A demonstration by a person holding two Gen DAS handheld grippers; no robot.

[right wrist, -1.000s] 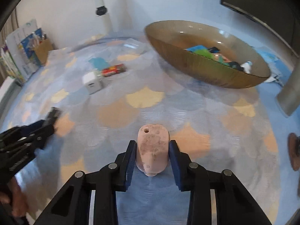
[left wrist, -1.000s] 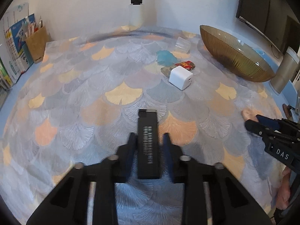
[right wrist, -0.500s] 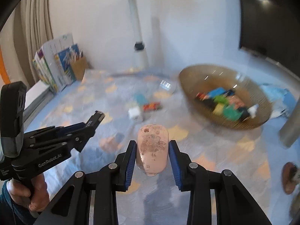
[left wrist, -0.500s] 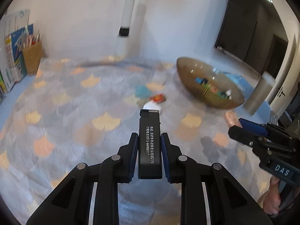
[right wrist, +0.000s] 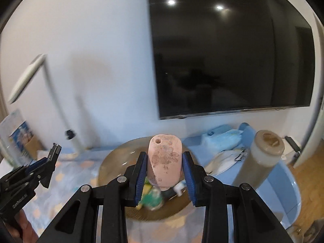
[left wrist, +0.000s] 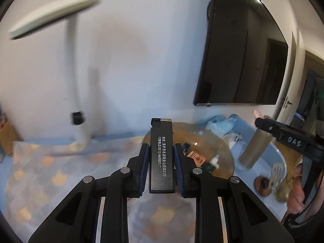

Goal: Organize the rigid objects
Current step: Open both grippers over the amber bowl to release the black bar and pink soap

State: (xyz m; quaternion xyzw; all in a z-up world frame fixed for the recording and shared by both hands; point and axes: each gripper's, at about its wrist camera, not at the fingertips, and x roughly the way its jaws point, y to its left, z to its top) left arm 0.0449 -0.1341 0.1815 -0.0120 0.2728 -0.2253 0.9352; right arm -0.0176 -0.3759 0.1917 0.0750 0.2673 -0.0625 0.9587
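Observation:
My left gripper is shut on a black lighter with white print, held upright between the blue pads. Behind it lies the brown glass bowl with several small items inside. My right gripper is shut on a pink stained oval block with a small hole near its top, raised above the brown glass bowl. The right gripper shows at the right edge of the left wrist view, and the left gripper at the left edge of the right wrist view.
A patterned cloth covers the blue table. A white desk lamp stands at the back by the wall. A grey cylinder stands right of the bowl, near blue packets. A large dark screen hangs on the wall.
Both grippers have risen and tilted up, each carrying its object, and have come over toward the bowl. The tabletop items on the cloth have dropped out of sight.

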